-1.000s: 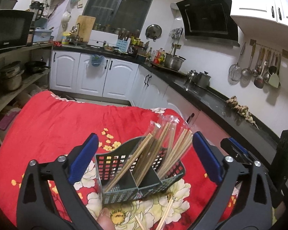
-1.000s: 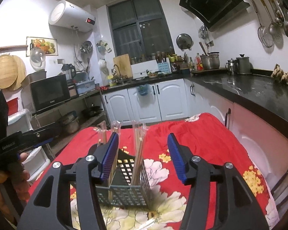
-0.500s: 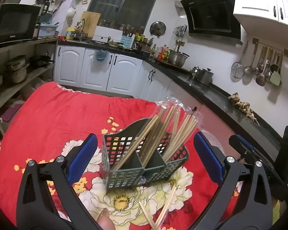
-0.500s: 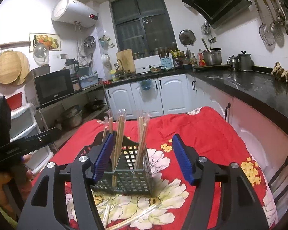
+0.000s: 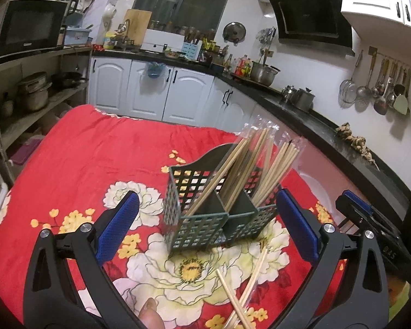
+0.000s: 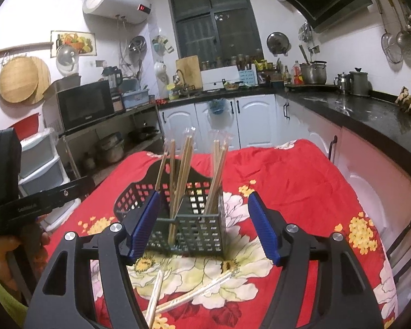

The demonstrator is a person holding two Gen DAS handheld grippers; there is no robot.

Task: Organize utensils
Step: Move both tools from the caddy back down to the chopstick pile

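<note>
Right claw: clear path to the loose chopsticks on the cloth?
Probably yes. The right claw is open and empty, and the loose chopsticks lie bare on the cloth just below it, in front of the basket. Nothing covers them.

A: Any text you can actually read?

B: Nothing clean. Water heater [image 6: 115, 1], high and left of my right jaws, has red digits on its display [image 6: 142, 7]. I can't make them out.

A: Microwave?

B: Microwave [image 5: 27, 33], far up-left of my left jaws, has a small white brand mark under the door, too small to read. The white lettering on the black bar [image 6: 27, 205], far left of my right jaws, is illegible too.
</note>
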